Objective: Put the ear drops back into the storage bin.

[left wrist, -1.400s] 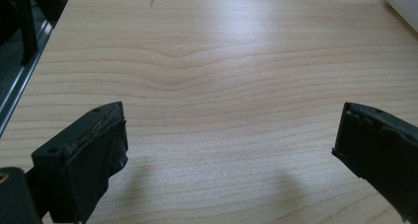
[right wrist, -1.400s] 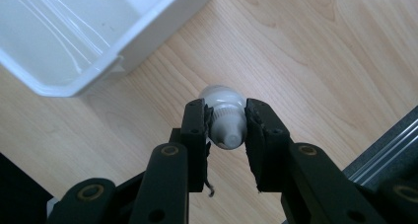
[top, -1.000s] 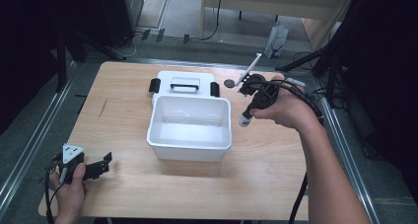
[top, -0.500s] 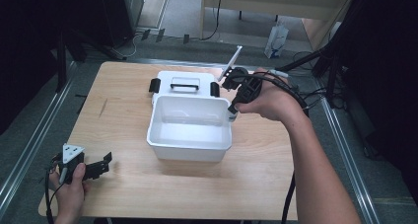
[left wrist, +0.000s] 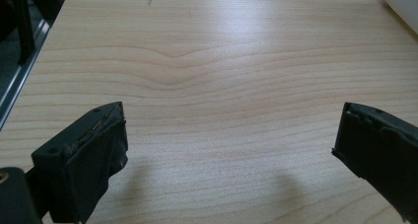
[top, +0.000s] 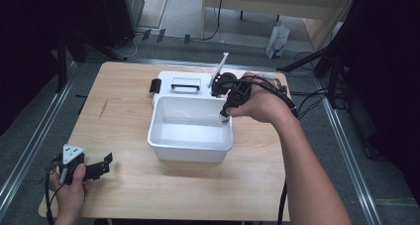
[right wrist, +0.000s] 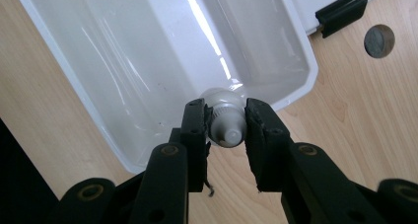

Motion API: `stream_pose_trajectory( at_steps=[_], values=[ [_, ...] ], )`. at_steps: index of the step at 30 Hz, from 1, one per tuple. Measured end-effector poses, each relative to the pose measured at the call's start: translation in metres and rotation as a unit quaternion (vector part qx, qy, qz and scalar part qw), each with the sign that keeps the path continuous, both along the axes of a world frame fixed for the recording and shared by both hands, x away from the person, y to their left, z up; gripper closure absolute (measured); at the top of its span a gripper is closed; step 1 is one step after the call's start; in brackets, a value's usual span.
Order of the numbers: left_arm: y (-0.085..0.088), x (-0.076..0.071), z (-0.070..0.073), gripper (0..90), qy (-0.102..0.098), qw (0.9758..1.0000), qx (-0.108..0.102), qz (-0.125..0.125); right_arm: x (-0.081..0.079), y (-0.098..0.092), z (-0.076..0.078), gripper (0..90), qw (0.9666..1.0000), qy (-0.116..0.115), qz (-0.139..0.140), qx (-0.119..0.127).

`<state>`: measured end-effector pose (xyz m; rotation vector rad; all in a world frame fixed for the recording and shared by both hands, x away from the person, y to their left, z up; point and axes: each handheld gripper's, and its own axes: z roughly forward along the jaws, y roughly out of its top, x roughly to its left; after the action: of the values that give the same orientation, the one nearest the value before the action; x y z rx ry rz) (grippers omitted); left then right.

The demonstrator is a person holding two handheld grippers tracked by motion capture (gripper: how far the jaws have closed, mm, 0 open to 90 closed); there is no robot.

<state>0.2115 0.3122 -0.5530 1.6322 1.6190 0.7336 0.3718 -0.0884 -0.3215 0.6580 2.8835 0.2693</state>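
A white light bulb point(right wrist: 224, 116) sits base-first between the jaws of my right gripper point(right wrist: 225, 130), which is shut on it. The bulb point(top: 224, 117) hangs over the right rim of an open white plastic bin point(top: 190, 148) in the middle of the wooden table. In the right gripper view the bin's hollow point(right wrist: 123, 51) lies just beyond the bulb, with nothing inside it. My left gripper point(top: 105, 165) rests at the table's front left corner, far from the bin. Its jaws stand wide apart over bare wood, and the left gripper point(left wrist: 229, 150) holds nothing.
The bin's white lid point(top: 185, 79), with a black handle and black latches point(right wrist: 342, 9), lies flat just behind the bin. A dark round disc point(right wrist: 378, 40) sits in the tabletop near the lid. Metal rails run along both table sides; cables trail off the right.
My right hand has carried the bulb leftward, from beside the bin's right back corner to over its right rim. The left hand has stayed put.
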Motion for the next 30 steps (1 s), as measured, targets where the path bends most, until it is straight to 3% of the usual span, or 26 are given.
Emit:
stream_pose_trajectory(
  at_steps=[1, 11, 30],
  values=[
    [0.000, 0.000, 0.000, 0.6, 0.000, 1.0000, 0.000, 0.000, 0.000, 0.000, -0.005, 71.7, 0.9999, -0.002, 0.016, -0.002],
    [0.000, 0.000, 0.000, 0.6, 0.000, 1.0000, 0.000, 0.000, 0.005, -0.008, -0.030, 71.8, 0.9985, -0.004, 0.055, 0.007],
    [0.000, 0.000, 0.000, 0.6, 0.000, 1.0000, -0.001, 0.001, 0.011, -0.005, -0.079, 71.7, 0.9949, 0.021, 0.098, -0.014]
  ],
)
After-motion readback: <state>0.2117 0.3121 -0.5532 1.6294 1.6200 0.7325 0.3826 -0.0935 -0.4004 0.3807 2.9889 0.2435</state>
